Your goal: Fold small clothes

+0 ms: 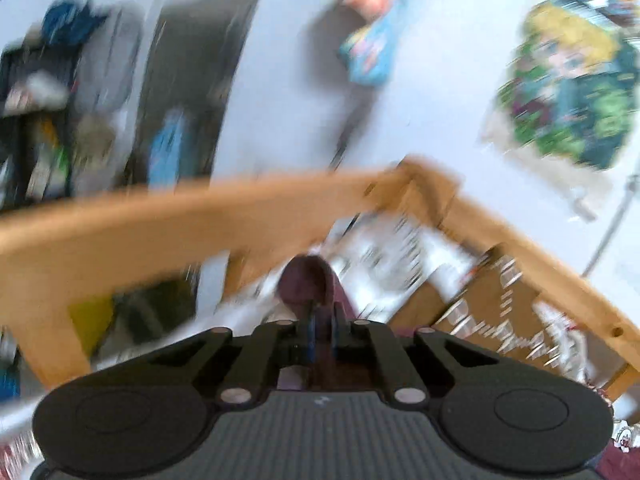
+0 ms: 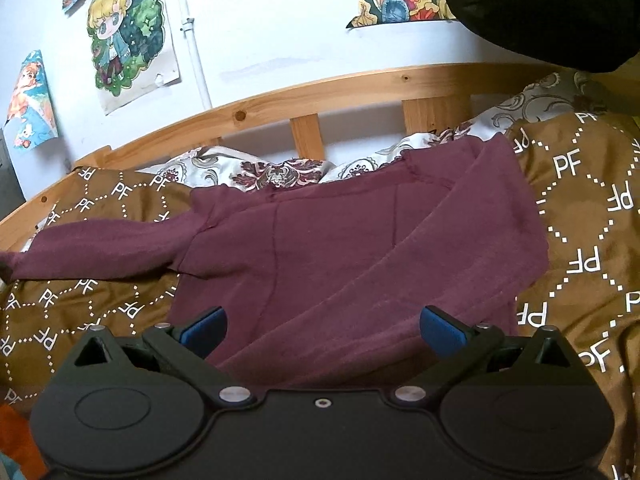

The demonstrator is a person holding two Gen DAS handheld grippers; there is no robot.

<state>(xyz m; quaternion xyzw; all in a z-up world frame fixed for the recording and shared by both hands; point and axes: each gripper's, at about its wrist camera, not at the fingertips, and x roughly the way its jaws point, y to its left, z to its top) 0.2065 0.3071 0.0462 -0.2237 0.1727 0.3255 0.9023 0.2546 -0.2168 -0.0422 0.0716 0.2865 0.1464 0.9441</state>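
A maroon long-sleeved top (image 2: 320, 248) lies on the brown patterned bedcover (image 2: 592, 216). Its right sleeve is folded across the body; its left sleeve (image 2: 92, 252) stretches out to the left. My right gripper (image 2: 322, 330) is open and empty, low over the top's near hem. In the blurred left wrist view, my left gripper (image 1: 322, 316) is shut on a fold of maroon cloth (image 1: 308, 280) and holds it up in the air.
A wooden bed rail (image 2: 320, 96) runs along the far side, with a white wall and posters (image 2: 128, 36) behind. A patterned white pillow (image 2: 276, 172) lies past the top. Dark fabric (image 2: 560, 12) hangs at the upper right. Shelves (image 1: 48, 112) stand left.
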